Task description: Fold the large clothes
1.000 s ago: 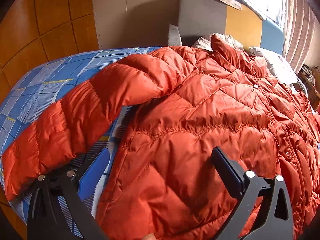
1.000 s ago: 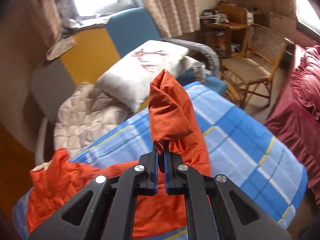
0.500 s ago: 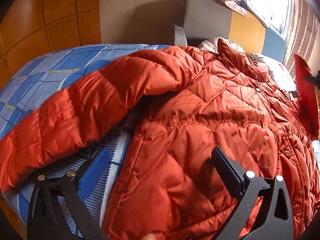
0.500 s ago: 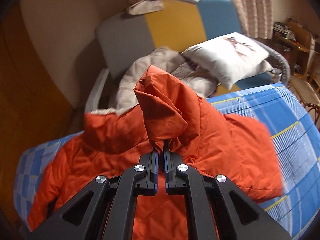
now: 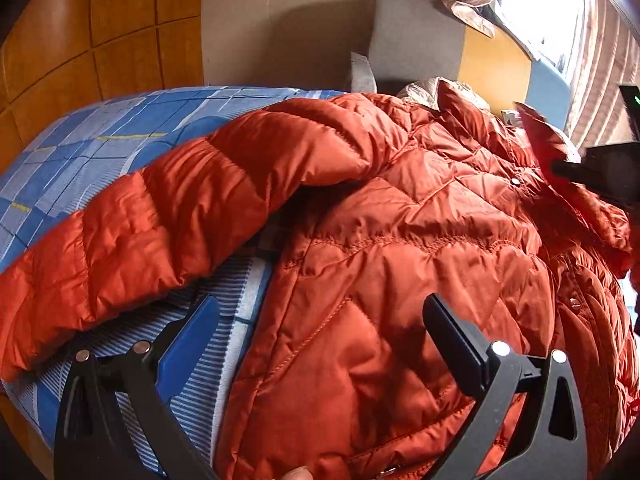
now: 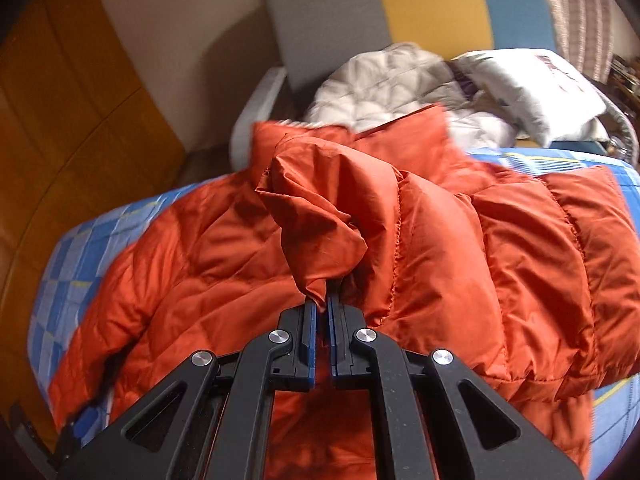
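An orange quilted puffer jacket (image 5: 400,248) lies front up on a bed with a blue checked sheet (image 5: 92,144). Its left sleeve (image 5: 168,232) stretches out to the left. My left gripper (image 5: 320,320) is open and empty, hovering over the jacket's lower left edge. My right gripper (image 6: 322,304) is shut on the cuff of the right sleeve (image 6: 320,220) and holds it lifted over the jacket's chest; the sleeve (image 6: 520,264) trails to the right. The right gripper also shows in the left wrist view (image 5: 592,172) at the far right.
An armchair in grey, yellow and blue (image 6: 360,12) stands behind the bed with a white quilted garment (image 6: 392,84) and a white pillow (image 6: 532,88) on it. A wooden wall panel (image 5: 100,28) is on the left. Curtains (image 5: 600,80) hang at the right.
My right gripper has carried the right sleeve's cuff leftward and in over the jacket's body. The left gripper has stayed open and shifted slightly over the jacket's lower left.
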Tool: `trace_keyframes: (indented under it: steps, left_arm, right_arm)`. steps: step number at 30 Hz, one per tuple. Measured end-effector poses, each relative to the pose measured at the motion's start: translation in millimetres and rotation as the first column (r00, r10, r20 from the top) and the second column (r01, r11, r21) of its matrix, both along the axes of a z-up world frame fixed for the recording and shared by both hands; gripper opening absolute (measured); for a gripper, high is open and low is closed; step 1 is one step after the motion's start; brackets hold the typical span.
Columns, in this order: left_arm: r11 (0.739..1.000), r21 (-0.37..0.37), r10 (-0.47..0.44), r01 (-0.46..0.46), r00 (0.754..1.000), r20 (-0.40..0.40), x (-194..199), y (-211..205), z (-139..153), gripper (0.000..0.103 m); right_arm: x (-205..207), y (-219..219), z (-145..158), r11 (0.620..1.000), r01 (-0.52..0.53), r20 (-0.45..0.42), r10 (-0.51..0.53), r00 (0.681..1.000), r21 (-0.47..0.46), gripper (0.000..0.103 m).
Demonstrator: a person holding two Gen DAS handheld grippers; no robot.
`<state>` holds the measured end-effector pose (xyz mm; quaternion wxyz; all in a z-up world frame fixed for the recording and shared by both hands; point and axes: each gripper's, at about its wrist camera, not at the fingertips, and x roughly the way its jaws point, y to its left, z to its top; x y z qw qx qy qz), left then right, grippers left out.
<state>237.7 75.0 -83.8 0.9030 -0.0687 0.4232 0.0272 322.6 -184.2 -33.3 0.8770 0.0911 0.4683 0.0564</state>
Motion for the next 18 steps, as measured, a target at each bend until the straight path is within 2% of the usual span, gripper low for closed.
trace_keyframes:
  steps: [8, 18]
  left_arm:
    - [0.999, 0.009, -0.04, 0.04, 0.999, 0.028, 10, -13, 13, 0.101]
    - [0.996, 0.006, -0.087, 0.086, 0.996, 0.038, 37, -24, 23, 0.101]
  right_arm:
    - [6, 52, -28, 0.993, -0.118, -0.057, 0.118, 0.991, 0.012, 0.005]
    - [18, 75, -55, 0.977, -0.207, -0.114, 0.212, 0.971, 0.049, 0.005]
